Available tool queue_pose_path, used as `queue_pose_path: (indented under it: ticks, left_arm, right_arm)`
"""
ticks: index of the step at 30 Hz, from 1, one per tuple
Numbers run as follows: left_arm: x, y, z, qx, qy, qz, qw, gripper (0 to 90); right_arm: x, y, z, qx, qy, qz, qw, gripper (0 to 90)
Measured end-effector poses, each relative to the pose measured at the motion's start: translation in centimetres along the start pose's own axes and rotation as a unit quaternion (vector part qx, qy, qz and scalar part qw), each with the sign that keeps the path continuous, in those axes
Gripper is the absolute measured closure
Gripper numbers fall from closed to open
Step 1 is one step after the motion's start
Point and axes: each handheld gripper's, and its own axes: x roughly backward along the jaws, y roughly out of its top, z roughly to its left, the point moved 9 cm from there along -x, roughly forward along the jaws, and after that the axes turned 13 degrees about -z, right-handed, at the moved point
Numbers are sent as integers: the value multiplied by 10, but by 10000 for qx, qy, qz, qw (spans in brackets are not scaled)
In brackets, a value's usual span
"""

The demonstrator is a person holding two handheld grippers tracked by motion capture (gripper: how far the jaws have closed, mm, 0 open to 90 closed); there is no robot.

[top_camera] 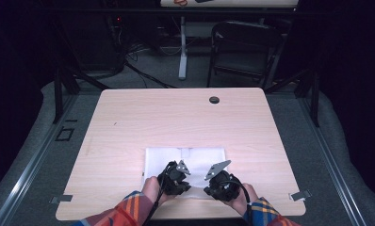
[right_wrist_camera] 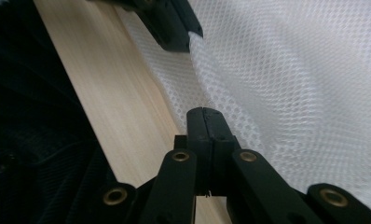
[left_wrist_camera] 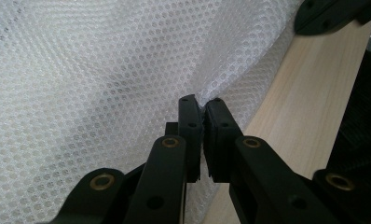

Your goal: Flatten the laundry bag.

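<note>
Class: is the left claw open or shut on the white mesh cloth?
Shut: the left claw pinches the edge of the white mesh cloth, which puckers at its tips.

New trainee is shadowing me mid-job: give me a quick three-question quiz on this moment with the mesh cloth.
1. True or false: both grippers are clamped on the near edge of the white mesh cloth.
2. What does the cloth lie on?
A. a metal tray
B. the wooden table
C. the folding chair
3. Fill in: the dark round hole sits near the table's ___ edge.

Key:
1. True. The left gripper and the right gripper each pinch the mesh with jaws closed.
2. B
3. far
</note>
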Motion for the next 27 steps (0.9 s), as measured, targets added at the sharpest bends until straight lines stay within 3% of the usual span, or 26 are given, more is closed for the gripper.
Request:
queue_pose_path:
  ticks: [5, 10, 18, 27]
  left_arm:
    - [3, 4, 2, 28, 53, -96, 9999, 862]
    - [7, 8, 3, 130, 72, -199, 9997, 857]
    - [11, 9, 7, 142, 58, -151, 9998, 858]
    - [17, 14, 15, 217, 107, -222, 9995, 858]
  right_arm:
    - [-13, -4, -1, 96, -84, 39, 9999, 900]
    - [-20, 1, -3, 183, -228, -132, 9995, 900]
    - [-33, -10, 1, 326, -175, 141, 9992, 900]
    - [-33, -12, -2, 296, -46, 103, 9995, 900]
